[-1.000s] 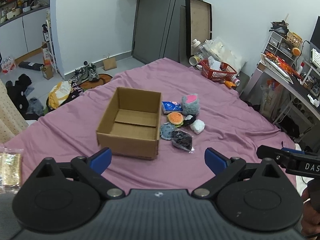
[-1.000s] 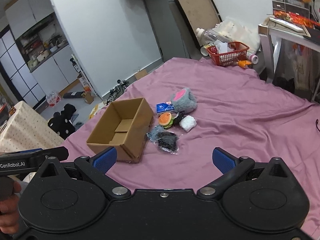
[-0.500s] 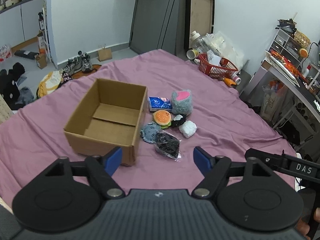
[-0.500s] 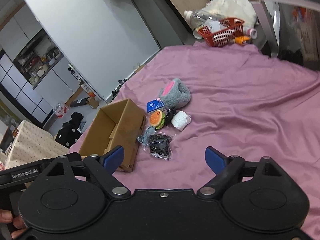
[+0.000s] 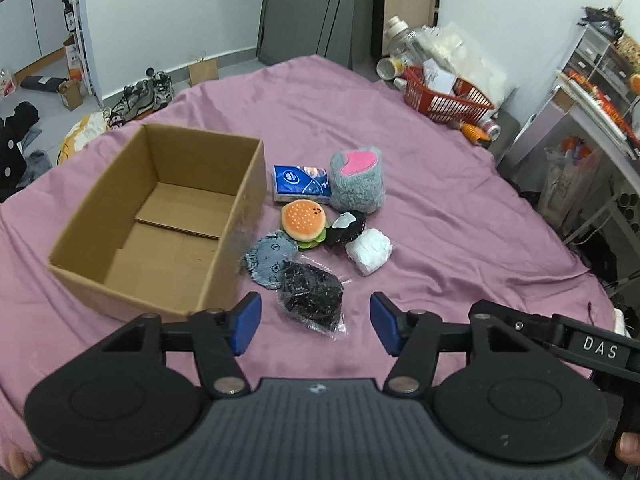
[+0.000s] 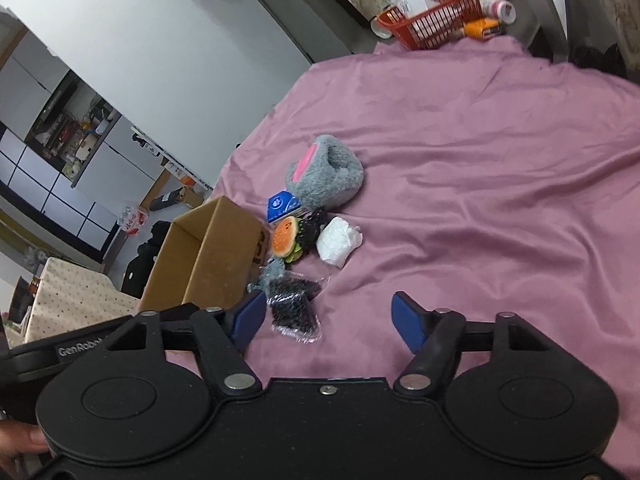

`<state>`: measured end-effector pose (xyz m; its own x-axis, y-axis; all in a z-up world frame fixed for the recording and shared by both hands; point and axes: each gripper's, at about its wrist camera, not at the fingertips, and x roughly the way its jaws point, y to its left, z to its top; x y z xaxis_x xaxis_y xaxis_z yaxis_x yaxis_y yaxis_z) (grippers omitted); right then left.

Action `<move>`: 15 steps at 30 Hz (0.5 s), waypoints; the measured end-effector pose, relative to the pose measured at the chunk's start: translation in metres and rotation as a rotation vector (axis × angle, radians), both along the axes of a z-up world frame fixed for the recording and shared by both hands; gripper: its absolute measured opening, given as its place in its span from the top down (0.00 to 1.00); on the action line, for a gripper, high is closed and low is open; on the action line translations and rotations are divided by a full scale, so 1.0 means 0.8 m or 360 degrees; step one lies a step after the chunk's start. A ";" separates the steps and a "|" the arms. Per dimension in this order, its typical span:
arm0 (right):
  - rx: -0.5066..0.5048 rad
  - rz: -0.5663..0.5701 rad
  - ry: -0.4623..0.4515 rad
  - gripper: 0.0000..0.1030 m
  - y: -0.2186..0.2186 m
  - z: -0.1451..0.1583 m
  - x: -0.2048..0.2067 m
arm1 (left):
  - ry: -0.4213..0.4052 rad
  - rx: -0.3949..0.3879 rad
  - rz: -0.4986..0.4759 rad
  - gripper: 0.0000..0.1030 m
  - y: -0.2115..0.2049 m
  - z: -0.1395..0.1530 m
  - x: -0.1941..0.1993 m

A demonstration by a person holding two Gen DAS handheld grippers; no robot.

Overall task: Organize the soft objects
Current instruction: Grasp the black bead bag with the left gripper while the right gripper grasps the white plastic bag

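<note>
An empty cardboard box (image 5: 160, 216) (image 6: 208, 256) sits on the purple bedsheet (image 5: 440, 232). To its right lies a cluster of soft things: a grey-and-pink plush (image 5: 357, 182) (image 6: 326, 178), a blue tissue pack (image 5: 300, 183) (image 6: 282, 206), a burger plush (image 5: 303, 222) (image 6: 286, 236), a black plush (image 5: 345, 227), a white wad (image 5: 369, 251) (image 6: 338, 242), a grey round pad (image 5: 270, 257) and a bagged black item (image 5: 314, 295) (image 6: 292, 308). My left gripper (image 5: 314, 322) hangs open just before the bagged item. My right gripper (image 6: 330, 320) is open too, beside that bag.
A red basket (image 5: 444, 98) (image 6: 434, 14) with bottles stands past the bed's far corner. A desk and shelves (image 5: 592, 92) line the right side. Shoes (image 5: 148, 94) and clothes lie on the floor at left.
Both grippers have come forward and down toward the soft things; the box and cluster look larger. The right view has tilted. Nothing has been picked up.
</note>
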<state>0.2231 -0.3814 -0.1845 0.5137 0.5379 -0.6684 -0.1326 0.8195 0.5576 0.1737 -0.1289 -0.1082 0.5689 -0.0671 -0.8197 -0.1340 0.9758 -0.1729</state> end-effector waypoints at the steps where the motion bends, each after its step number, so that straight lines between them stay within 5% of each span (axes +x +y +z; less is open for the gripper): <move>1: 0.0011 0.0011 0.0011 0.40 0.000 -0.005 0.007 | 0.0009 0.0006 0.0004 0.43 -0.001 -0.005 0.006; 15: 0.0114 0.0076 0.0170 0.49 0.003 -0.071 0.077 | 0.0203 0.0057 0.0043 0.47 -0.017 -0.089 0.077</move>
